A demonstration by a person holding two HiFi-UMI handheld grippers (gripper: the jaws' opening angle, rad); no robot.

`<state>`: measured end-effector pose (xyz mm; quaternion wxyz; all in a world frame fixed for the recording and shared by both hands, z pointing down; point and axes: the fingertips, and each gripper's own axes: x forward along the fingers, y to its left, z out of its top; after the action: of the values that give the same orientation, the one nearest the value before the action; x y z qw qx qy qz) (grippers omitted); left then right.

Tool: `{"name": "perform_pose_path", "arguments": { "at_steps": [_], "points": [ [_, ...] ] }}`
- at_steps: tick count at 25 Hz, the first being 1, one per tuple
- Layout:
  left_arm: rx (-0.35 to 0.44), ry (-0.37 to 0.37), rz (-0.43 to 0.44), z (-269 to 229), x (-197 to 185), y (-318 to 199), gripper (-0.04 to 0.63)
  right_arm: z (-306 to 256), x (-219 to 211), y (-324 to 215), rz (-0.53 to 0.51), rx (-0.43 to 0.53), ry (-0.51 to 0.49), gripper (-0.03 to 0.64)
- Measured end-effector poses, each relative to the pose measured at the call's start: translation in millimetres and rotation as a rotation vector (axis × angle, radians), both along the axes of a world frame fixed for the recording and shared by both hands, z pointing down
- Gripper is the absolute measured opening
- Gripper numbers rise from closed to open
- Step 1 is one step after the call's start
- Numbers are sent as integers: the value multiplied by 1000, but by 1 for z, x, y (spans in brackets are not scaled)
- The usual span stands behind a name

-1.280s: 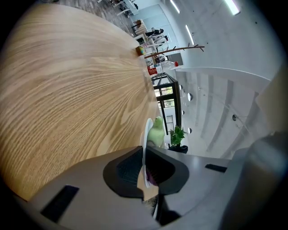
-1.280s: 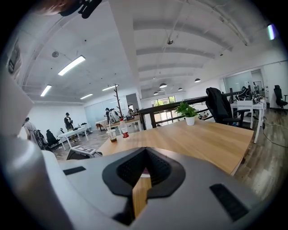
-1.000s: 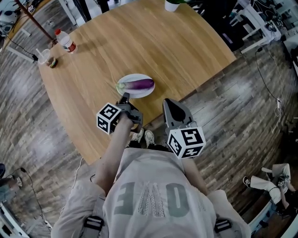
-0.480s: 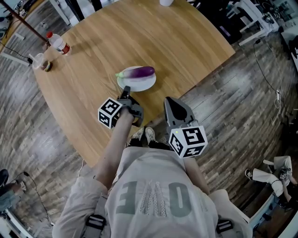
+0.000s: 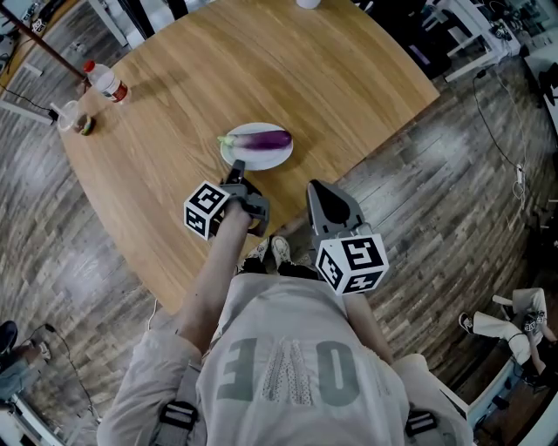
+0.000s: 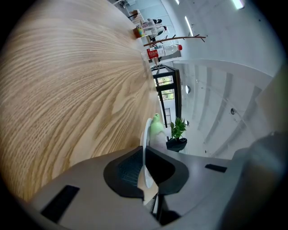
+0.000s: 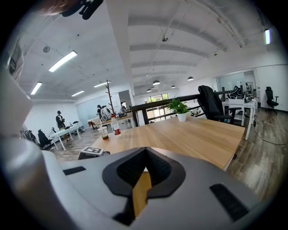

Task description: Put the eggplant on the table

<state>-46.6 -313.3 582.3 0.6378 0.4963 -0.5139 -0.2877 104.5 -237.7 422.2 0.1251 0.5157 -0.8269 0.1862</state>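
A purple eggplant (image 5: 261, 138) with a green cap (image 6: 155, 126) lies on a white plate (image 5: 257, 158) near the front edge of the round wooden table (image 5: 261, 61). It rests towards the plate's far rim. My left gripper (image 5: 237, 179) is shut on the plate's near rim, which shows edge-on (image 6: 145, 148) between its pads in the left gripper view (image 6: 145, 156). My right gripper (image 5: 316, 190) hovers off the table's edge to the right of the plate. It is shut and holds nothing (image 7: 145, 155).
A red-capped bottle (image 5: 103, 80) and a small cup (image 5: 68, 113) stand at the table's far left edge; another white cup (image 5: 307, 3) is at the far side. Wooden floor, desks, an office chair (image 7: 209, 103) and a potted plant (image 7: 180, 110) surround the table.
My left gripper has edged forward with the plate's rim in it. The eggplant now lies closer to the plate's far rim. The right gripper has kept still.
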Motion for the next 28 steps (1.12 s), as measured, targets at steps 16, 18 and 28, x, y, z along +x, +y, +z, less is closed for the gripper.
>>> {"name": "perform_pose_path", "arguments": {
  "at_steps": [16, 18, 28],
  "points": [
    [-74, -4, 11, 18, 3, 3, 23, 1, 4, 6, 15, -7, 2, 18],
    [-81, -11, 13, 19, 3, 2, 23, 1, 5, 7, 15, -7, -1, 18],
    [-148, 14, -16, 30, 6, 10, 45, 3, 3, 14, -15, -13, -3, 18]
  ]
}}
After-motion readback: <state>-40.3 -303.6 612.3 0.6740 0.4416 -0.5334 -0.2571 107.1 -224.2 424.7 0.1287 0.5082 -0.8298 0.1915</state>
